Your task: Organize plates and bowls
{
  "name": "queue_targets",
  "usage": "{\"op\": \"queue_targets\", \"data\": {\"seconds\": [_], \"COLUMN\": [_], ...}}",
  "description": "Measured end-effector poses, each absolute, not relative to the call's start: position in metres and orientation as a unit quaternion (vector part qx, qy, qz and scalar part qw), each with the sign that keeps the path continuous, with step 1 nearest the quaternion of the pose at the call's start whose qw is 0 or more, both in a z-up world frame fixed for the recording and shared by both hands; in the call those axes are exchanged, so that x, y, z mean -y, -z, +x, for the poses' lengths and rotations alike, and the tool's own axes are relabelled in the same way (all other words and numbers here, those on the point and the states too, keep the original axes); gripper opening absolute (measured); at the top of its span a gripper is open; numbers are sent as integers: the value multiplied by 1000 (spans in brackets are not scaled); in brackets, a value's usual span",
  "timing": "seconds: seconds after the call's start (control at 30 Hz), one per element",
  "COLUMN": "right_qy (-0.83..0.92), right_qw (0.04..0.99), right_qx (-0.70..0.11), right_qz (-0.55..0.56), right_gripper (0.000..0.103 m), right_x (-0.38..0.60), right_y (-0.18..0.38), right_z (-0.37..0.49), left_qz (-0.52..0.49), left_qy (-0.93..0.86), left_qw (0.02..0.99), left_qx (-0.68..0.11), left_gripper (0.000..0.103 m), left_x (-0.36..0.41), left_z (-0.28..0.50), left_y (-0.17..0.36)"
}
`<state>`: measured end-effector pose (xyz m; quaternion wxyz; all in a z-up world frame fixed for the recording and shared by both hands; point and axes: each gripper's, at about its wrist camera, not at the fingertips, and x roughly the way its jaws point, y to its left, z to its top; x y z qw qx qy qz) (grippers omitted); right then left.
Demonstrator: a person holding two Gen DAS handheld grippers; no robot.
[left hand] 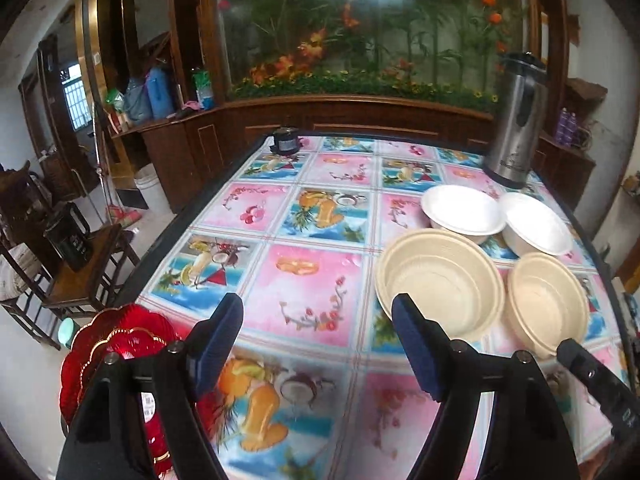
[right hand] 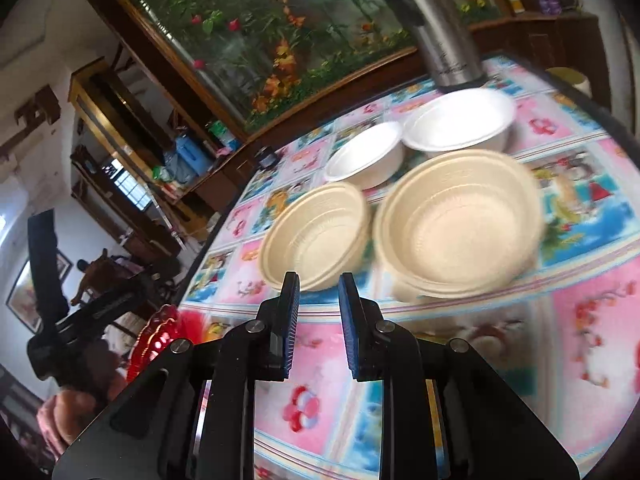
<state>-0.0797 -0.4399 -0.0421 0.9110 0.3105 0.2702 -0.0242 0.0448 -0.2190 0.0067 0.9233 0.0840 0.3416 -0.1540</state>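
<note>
A: Status, near to far?

B: Left gripper (left hand: pixel 318 340) is spread wide over the fruit-and-flower patterned plastic tablecloth (left hand: pixel 304 280), nothing between the blue pads. Just beside its left finger, at the near-left table edge, is a stack of scalloped red glass plates with gold rims (left hand: pixel 120 340), partly hidden by the gripper body.

A: Right one?

B: Right gripper (right hand: pixel 318 328) has its jaws drawn close with a narrow gap, pinching nothing; only tablecloth shows through the gap. It hangs above the table in front of the bowls, touching none.

A: Bowls?

B: Four groups, all upright on the right half of the table. Nearest row: large beige ribbed disposable bowl (left hand: pixel 440 280), which looks like a nested stack, and beside it to the right a smaller beige ribbed bowl (left hand: pixel 548 300), also nested. They sit just beside each other; whether the rims touch, I can't tell.

A: Behind them?

B: Two white foam bowls: left white foam bowl (left hand: pixel 464 212) and right white foam bowl (left hand: pixel 536 224), rims close or overlapping in view.

A: Further back?

B: Tall stainless steel thermos jug with black handle (left hand: pixel 516 124) right behind the white bowls. Small dark jar (left hand: pixel 285 141) at the far-left table edge, well apart. Beyond the table, a wood-framed glass tank of orange and red flowers (left hand: pixel 372 28).
</note>
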Motion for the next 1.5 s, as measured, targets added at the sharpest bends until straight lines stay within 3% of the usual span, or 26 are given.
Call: {"op": "queue_targets", "data": {"seconds": [0.43,0.5,0.57,1.07,1.5], "right_qy": [7,9,12,55,69], "right_qw": [899,896,892,855,842], "right_qx": [-293,-298,-304,-320,-304], "right_qz": [325,329,335,405,440], "right_gripper": [20,27,39,40,40], "right_x": [425,427,428,446,455], "right_y": [66,69,72,93,96], "right_z": [-31,-28,-26,-14,-2], "left_qz": [83,81,78,1,3], "left_qy": [146,147,151,170,162], "left_qw": [922,919,912,857,848], "left_qx": [-350,-356,-373,-486,-505], "left_gripper": [77,77,77,77,77], "left_x": [224,225,227,241,250], "left_z": [79,85,95,156,161], "left_y": [7,10,16,50,61]}}
